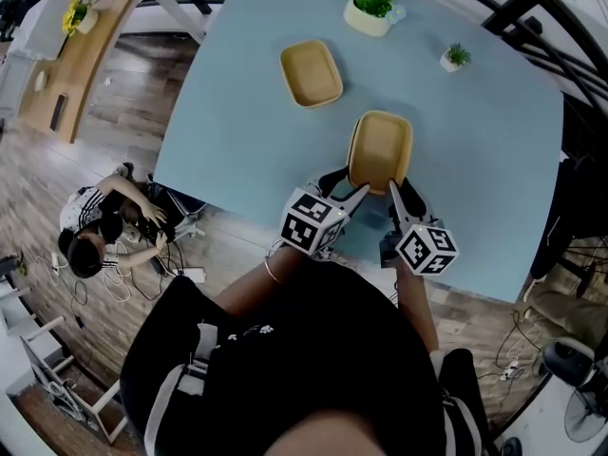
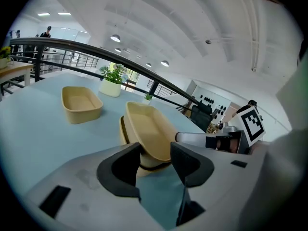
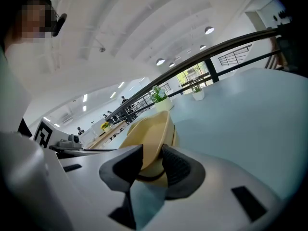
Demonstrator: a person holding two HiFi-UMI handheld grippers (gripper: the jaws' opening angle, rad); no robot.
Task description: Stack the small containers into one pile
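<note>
Two tan containers sit nested near the table's front edge. The upper container tilts up out of the lower container. My right gripper is shut on the near wall of the upper container. My left gripper has its jaws round the near end of the pair, pressed against the lower container. A third tan container lies alone and upright farther back on the left.
On the far side of the light blue table stand a potted plant and a small plant. A person crouches on the floor to the left. A black railing runs behind the table.
</note>
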